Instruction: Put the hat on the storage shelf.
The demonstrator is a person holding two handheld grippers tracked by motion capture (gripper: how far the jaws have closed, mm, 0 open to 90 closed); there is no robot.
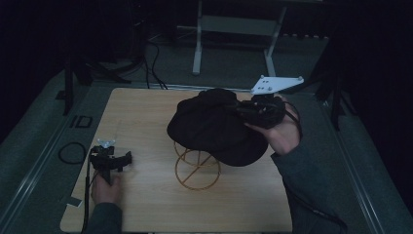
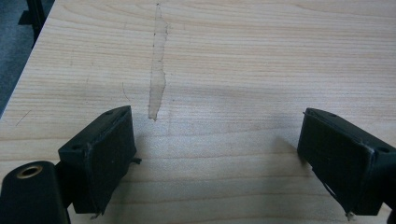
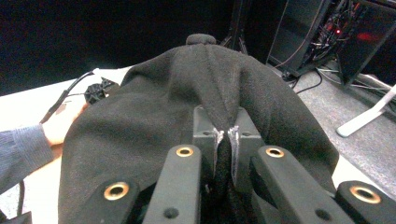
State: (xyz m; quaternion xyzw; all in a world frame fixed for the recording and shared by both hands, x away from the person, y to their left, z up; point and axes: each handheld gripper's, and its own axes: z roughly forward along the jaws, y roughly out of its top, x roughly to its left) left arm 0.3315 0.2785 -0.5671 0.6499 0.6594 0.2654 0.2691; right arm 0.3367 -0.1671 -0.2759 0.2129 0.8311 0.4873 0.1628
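At the lower left of the high view, the left hand (image 1: 106,189) holds the left gripper (image 1: 113,158) low over the table (image 1: 146,122), near its left edge. Its cable (image 1: 87,195) runs down beside the sleeve toward the bottom of the frame. In the left gripper view the two black jaws stand spread wide, one at the lower left and one at the lower right, with bare wood between them and nothing held. A pale, narrow streak (image 2: 157,65) runs down the wood in the upper left of that view, ending just above the left jaw.

In the middle of the high view, a gold wire stand (image 1: 197,168) sits on the table, a ring at its base and a smaller ring above. A black hat (image 1: 214,126) lies over its top, hiding the upper part of the stand and hanging past it toward the right.

To the right of centre, the right hand (image 1: 282,134) holds the right gripper (image 1: 243,113) against the hat's right side, with the grey plate (image 1: 275,84) on top of it. In the right gripper view the jaws are pressed nearly together, pinching a fold of the hat's cloth (image 3: 224,140) between them; the hat rises ahead of them to a small button (image 3: 201,38) at its crown. At the left of that view the other hand and gripper show farther off on the table.
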